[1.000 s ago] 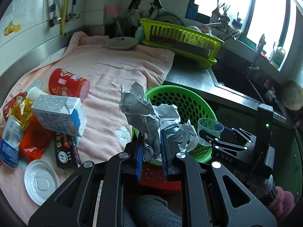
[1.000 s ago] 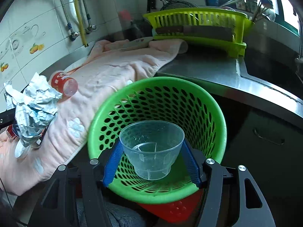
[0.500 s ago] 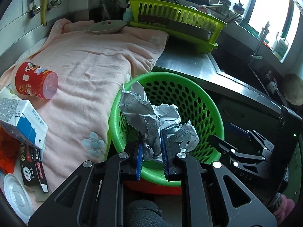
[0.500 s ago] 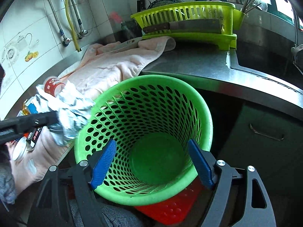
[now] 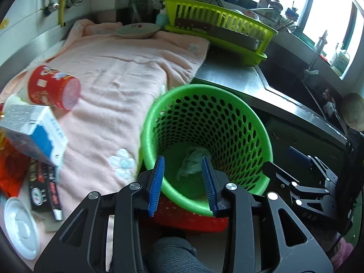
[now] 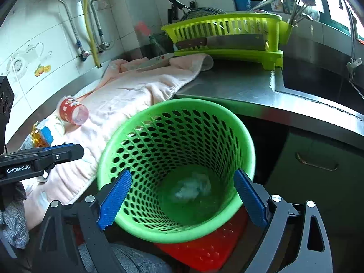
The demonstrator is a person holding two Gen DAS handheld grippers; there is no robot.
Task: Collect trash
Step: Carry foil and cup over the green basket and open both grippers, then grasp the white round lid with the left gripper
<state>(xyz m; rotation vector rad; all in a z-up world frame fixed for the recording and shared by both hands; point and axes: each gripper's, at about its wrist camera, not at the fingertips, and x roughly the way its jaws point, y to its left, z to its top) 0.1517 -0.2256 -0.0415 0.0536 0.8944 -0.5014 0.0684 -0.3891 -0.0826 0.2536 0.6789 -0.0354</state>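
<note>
**Crumpled paper and clear cup dropped in basket**

Both released since earlier. Crumpled paper [image 5: 193, 162] lies at the bottom of the green basket [image 5: 227, 104]; cup not discernible. Left hand-held gripper [image 5: 185, 185]: jaws just parted, empty. Right hand-held gripper [image 6: 182, 201]: jaws just widened, empty. Red cup [image 5: 53, 87] and milk carton [image 5: 34, 134] lie on pink towel [image 5: 118, 68], counter [image 5: 229, 79].

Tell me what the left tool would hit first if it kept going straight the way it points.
Probably the crumpled paper at the bottom of the green basket: the open left tool aims into its mouth, though it might clip the near rim.
</note>
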